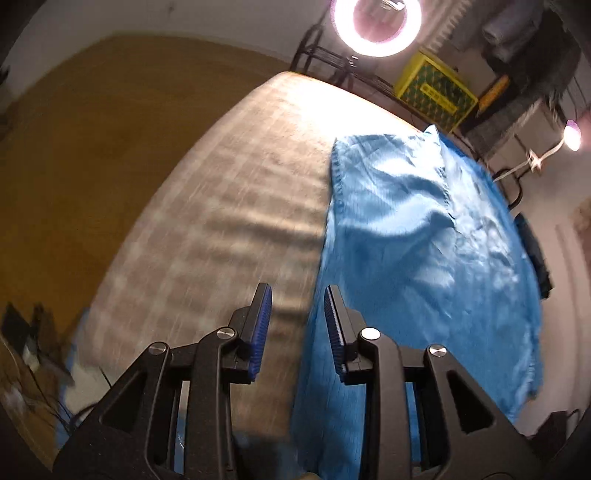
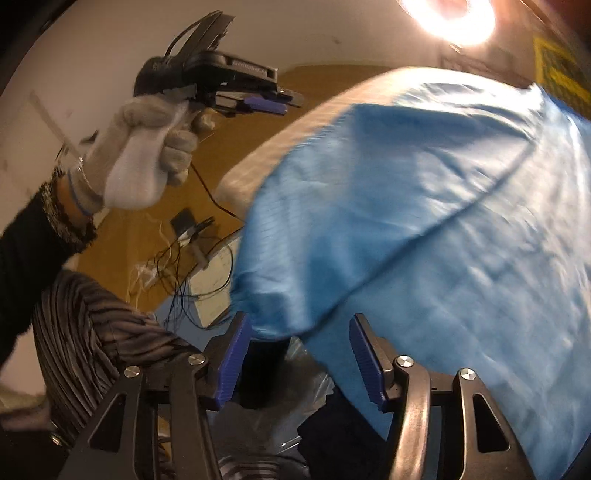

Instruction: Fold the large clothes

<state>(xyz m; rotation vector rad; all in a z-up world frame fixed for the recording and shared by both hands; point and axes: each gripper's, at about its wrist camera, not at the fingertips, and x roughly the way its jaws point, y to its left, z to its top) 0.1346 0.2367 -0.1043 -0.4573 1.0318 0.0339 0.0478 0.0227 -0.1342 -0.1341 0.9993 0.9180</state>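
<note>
A large light-blue garment lies spread and wrinkled over the right part of a beige checked table top. My left gripper hovers above the garment's left edge, jaws apart with nothing between them. In the right wrist view the same garment fills the right side and its near hem hangs over the table edge. My right gripper stands wide open just below that hem, pads clear of the cloth. A white-gloved hand holds the left gripper up at the upper left, away from the cloth.
A bright ring light and a yellow crate stand beyond the table's far end. Loose wires and a small box lie on the brown floor. The person's striped grey clothing is close on the left.
</note>
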